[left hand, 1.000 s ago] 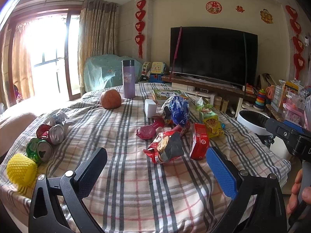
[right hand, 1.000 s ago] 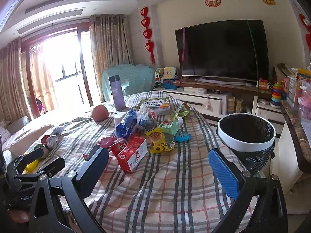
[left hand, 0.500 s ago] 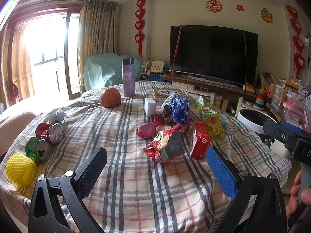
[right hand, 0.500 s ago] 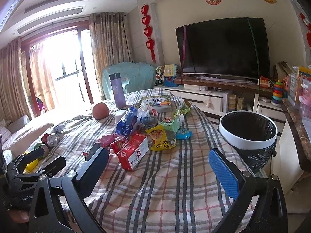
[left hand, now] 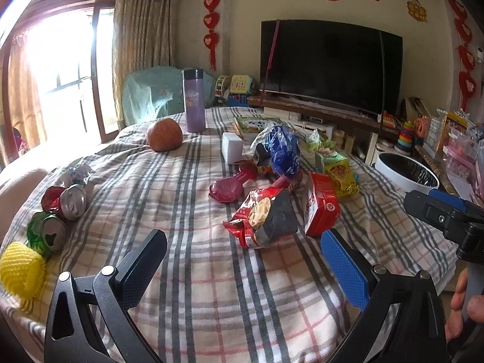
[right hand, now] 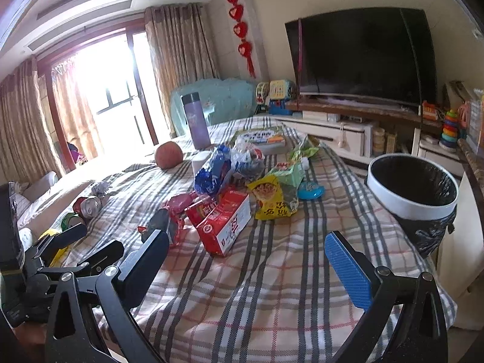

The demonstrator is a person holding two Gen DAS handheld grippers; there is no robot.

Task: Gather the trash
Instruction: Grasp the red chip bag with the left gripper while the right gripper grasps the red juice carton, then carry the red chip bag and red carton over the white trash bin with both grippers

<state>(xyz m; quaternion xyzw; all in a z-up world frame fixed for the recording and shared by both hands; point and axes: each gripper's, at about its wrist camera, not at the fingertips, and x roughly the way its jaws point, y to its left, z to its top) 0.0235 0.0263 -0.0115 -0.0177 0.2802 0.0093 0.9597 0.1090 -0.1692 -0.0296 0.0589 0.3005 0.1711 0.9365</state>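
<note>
Well, both grippers hover open and empty over the littered table, nothing picked yet.

The left gripper (left hand: 242, 260) faces the red noodle packet (left hand: 263, 217) just ahead; I'd close on its crumpled end, clear of the red carton (left hand: 320, 208) beside it. The right gripper (right hand: 248, 260), jaws spread wide, sees the black-lined bin (right hand: 413, 187) standing whole off the table's edge; the left view catches only the bin's rim, but shows the crushed cans (left hand: 60, 208) and what may be yellow foam netting (left hand: 21, 269).
</note>
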